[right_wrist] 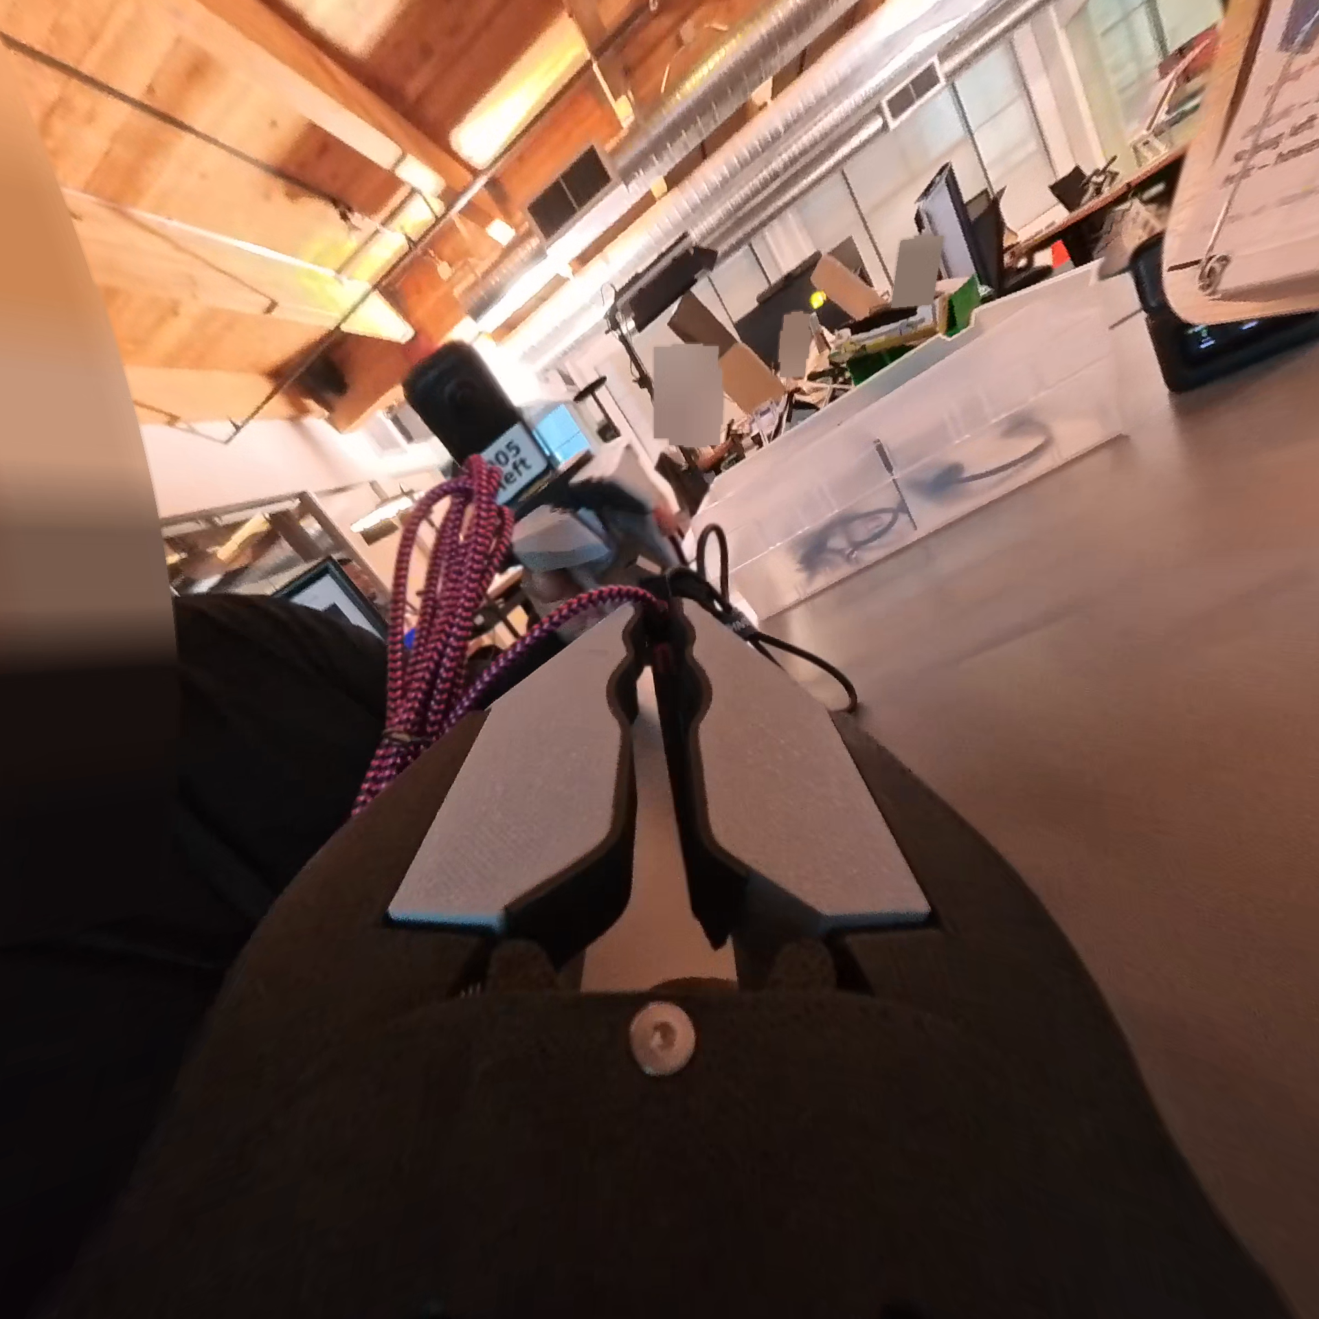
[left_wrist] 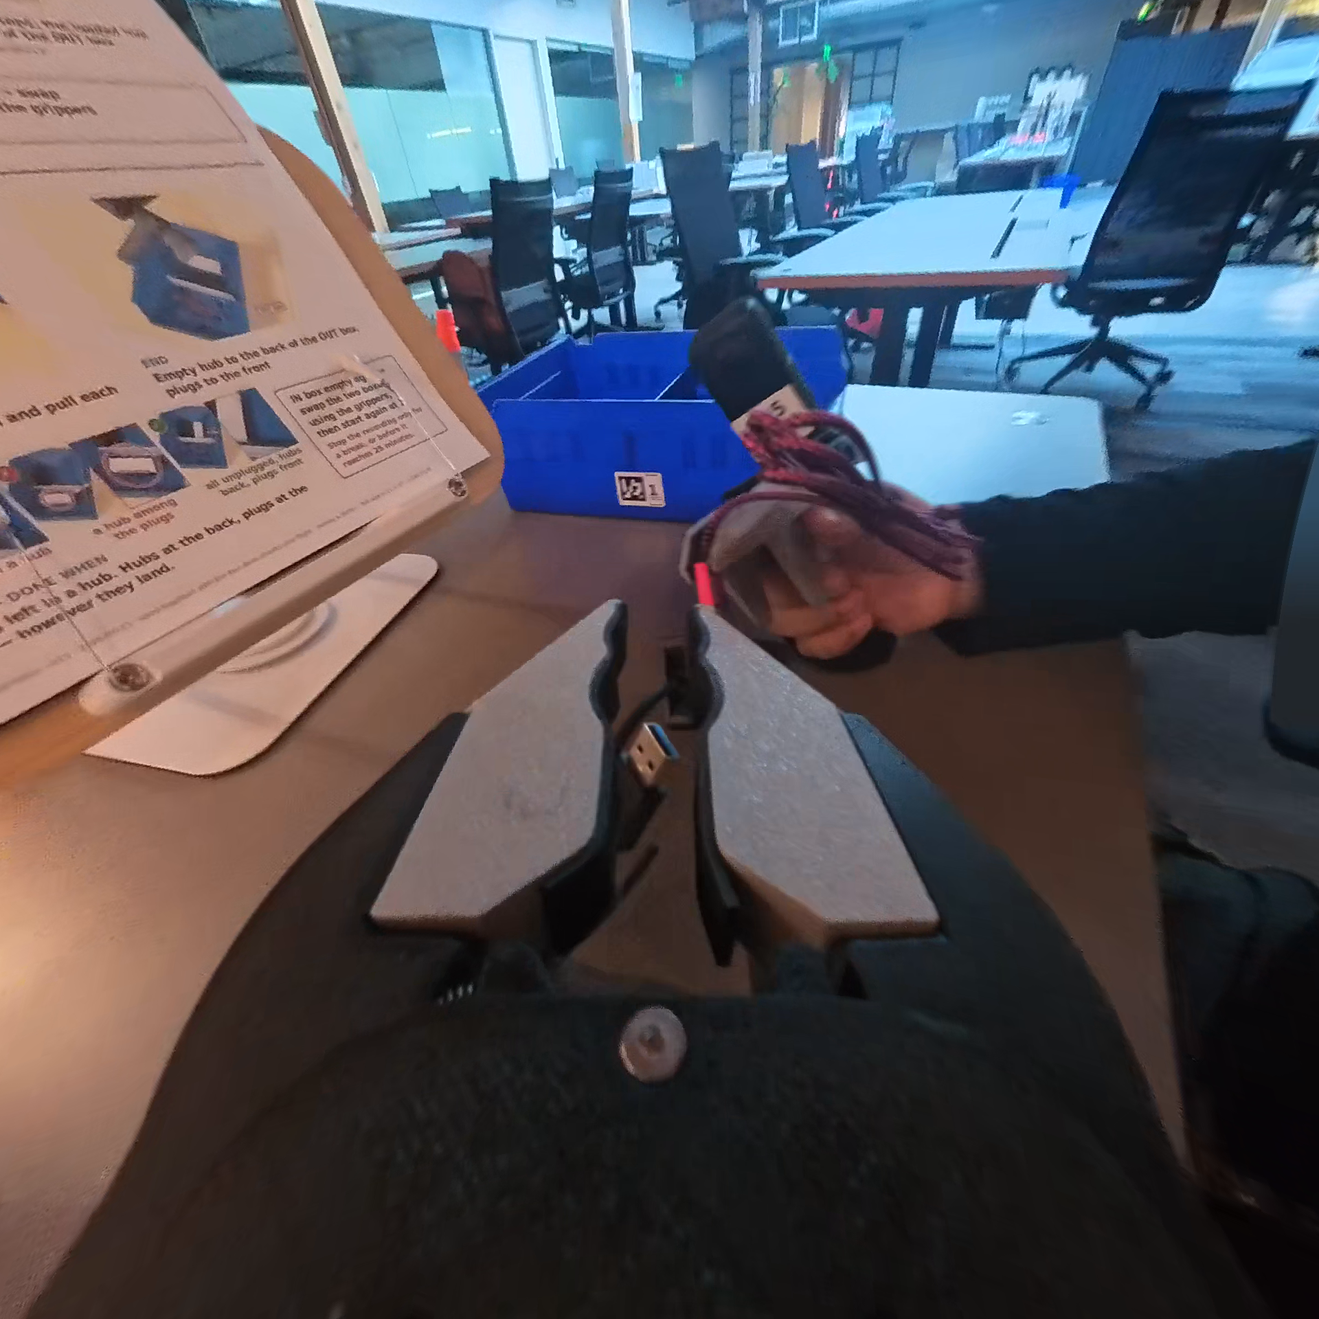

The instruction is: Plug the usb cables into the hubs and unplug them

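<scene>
My left gripper (left_wrist: pixel 658 624) is shut on a small black hub (left_wrist: pixel 678 681), held above the brown table. The hub's own short lead and blue-tongued USB plug (left_wrist: pixel 648 753) hang between the fingers. My right gripper (right_wrist: pixel 657 624) is shut on the red-and-black plug (right_wrist: pixel 662 657) of a purple braided cable (right_wrist: pixel 442 571), whose bundle loops up to the left. In the left wrist view the right gripper (left_wrist: pixel 742 564) sits just above the hub, red plug (left_wrist: pixel 701 582) pointing down at it. I cannot tell whether the plug is seated.
A blue bin (left_wrist: pixel 571 442) stands behind on the table. An instruction sheet on a wooden stand (left_wrist: pixel 214 357) fills the left. A translucent white bin (right_wrist: pixel 963 442) with dark cables lies ahead of the right gripper. A hand and dark sleeve (left_wrist: pixel 856 599) hold the right gripper. Left tips to right tips: about 6 cm.
</scene>
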A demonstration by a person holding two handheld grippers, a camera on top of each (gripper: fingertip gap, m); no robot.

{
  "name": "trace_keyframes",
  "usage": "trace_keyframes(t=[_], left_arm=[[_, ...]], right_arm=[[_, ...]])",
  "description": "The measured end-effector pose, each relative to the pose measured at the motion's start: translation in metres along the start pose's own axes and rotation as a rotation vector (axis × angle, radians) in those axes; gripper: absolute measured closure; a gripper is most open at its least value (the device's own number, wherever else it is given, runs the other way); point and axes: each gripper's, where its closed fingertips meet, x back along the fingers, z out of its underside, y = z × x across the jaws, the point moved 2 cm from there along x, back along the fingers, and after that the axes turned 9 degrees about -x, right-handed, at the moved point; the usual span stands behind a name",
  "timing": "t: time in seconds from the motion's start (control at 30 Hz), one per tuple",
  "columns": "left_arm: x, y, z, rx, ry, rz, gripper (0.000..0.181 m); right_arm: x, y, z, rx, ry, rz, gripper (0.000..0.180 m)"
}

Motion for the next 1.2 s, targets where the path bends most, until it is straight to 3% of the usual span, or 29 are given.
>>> trace_keyframes(t=[0.1, 0.2, 0.33, 0.5, 0.6, 0.7, 0.77, 0.83, 1.03, 1.13, 1.2], left_arm=[[0.02, -0.026, -0.001, 0.071, -0.036, 0.075, 0.181], [0.012, -0.058, 0.029, 0.116, 0.133, 0.187, 0.181], [0.001, -0.079, 0.069, 0.008, 0.355, 0.236, 0.167], [0.001, -0.089, 0.048, -0.154, 0.317, 0.174, 0.155], [-0.001, -0.109, 0.03, -0.222, 0.29, 0.178, 0.147], [-0.019, -0.118, 0.057, -0.265, 0.445, 0.18, 0.126], [-0.029, -0.111, 0.084, -0.355, 0.573, 0.135, 0.121], [-0.035, -0.103, 0.094, -0.428, 0.594, 0.102, 0.149], [-0.035, -0.077, 0.09, -0.498, 0.591, 0.036, 0.172], [-0.02, -0.052, 0.08, -0.395, 0.563, 0.055, 0.173], [-0.007, -0.031, 0.073, -0.426, 0.583, 0.052, 0.172]], right_arm=[[0.003, -0.001, -0.004, -0.017, -0.024, -0.003, 0.176], [0.0, -0.004, -0.001, -0.009, -0.005, 0.02, 0.176], [-0.001, -0.001, 0.004, 0.063, 0.04, 0.039, 0.176], [0.002, 0.006, 0.01, 0.168, 0.128, 0.034, 0.175], [0.011, -0.004, 0.011, 0.292, 0.217, 0.165, 0.176], [0.029, -0.017, 0.008, 0.493, 0.308, 0.366, 0.175], [0.042, -0.024, 0.007, 0.592, 0.366, 0.485, 0.175], [0.051, -0.03, 0.01, 0.644, 0.429, 0.568, 0.174], [0.068, -0.036, 0.017, 0.645, 0.553, 0.66, 0.141], [0.075, -0.014, -0.006, 0.69, 0.427, 0.648, 0.13], [0.076, 0.009, -0.021, 0.713, 0.312, 0.587, 0.123]])
